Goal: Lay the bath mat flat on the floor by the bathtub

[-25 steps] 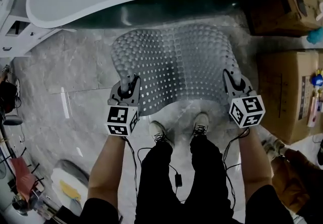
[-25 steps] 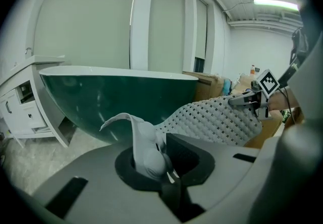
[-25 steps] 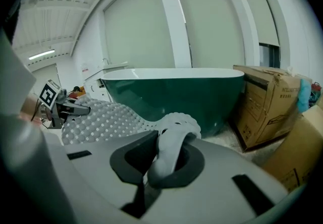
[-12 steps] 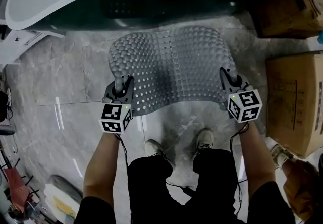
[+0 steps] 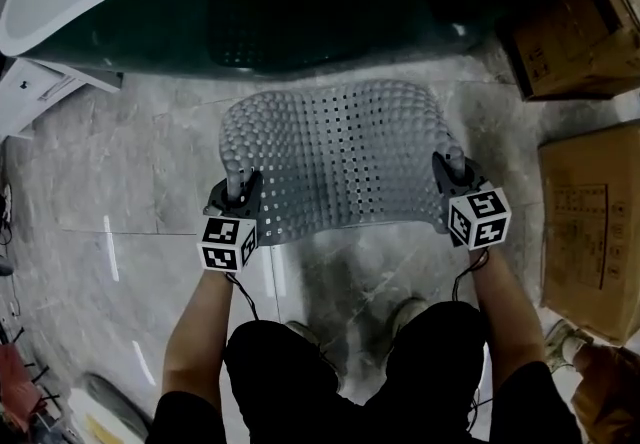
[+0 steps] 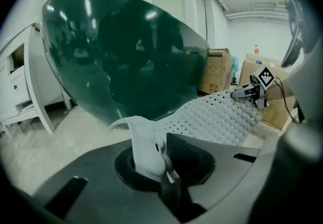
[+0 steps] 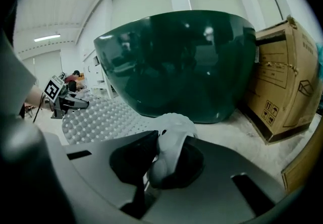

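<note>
A grey, bumpy, perforated bath mat (image 5: pixel 340 157) hangs stretched between my two grippers, just above the marble floor in front of the dark green bathtub (image 5: pixel 300 12). My left gripper (image 5: pixel 238 194) is shut on the mat's near left corner (image 6: pixel 146 147). My right gripper (image 5: pixel 450 177) is shut on the near right corner (image 7: pixel 169 155). The mat (image 6: pixel 217 114) sags away toward the tub (image 6: pixel 126 56), its far edge lower than the held edge. In the right gripper view the mat (image 7: pixel 96 119) runs left to the other gripper (image 7: pixel 63 99), with the tub (image 7: pixel 181 61) behind.
Cardboard boxes (image 5: pixel 590 222) stand on the right, one (image 5: pixel 560 42) close by the tub's end and seen as a tall box (image 7: pixel 285 81) in the right gripper view. A white cabinet (image 5: pixel 40 92) is at the left. My feet (image 5: pixel 400 317) are just behind the mat.
Both grippers have come down with the mat held between them, nearer to the floor. The mat now lies flatter and closer to the tub's base.
</note>
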Tool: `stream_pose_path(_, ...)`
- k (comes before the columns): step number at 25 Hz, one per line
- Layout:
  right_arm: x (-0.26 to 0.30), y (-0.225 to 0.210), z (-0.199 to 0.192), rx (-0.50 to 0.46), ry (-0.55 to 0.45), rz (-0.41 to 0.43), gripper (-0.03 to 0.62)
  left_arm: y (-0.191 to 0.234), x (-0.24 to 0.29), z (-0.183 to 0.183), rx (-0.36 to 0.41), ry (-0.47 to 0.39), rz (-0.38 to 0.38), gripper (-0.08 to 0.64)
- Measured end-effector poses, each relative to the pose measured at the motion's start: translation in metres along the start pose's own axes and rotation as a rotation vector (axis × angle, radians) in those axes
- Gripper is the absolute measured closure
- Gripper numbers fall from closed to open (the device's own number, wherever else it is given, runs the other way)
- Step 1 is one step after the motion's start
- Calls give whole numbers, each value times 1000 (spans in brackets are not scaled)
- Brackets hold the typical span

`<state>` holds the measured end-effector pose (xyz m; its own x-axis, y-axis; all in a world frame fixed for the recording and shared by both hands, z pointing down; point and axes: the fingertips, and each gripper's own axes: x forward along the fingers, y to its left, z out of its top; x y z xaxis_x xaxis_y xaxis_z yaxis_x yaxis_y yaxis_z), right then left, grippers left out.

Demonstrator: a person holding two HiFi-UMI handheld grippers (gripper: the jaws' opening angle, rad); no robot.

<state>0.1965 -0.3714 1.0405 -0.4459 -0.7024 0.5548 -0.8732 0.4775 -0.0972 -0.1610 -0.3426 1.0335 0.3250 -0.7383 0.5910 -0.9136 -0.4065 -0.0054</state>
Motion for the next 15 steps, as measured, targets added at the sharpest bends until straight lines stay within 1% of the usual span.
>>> stream_pose_path(6, 27, -3, -26, -18, 22, 4, 561, 11, 19, -29, 3, 21, 0, 494)
stream_pose_path(11, 37, -10, -41, 8, 47, -19, 563, 20, 25, -45, -12, 55, 1, 492)
stream_pose_path(15, 44, -14, -50, -2, 72, -37, 561, 27, 28, -53, -12, 71, 5, 491)
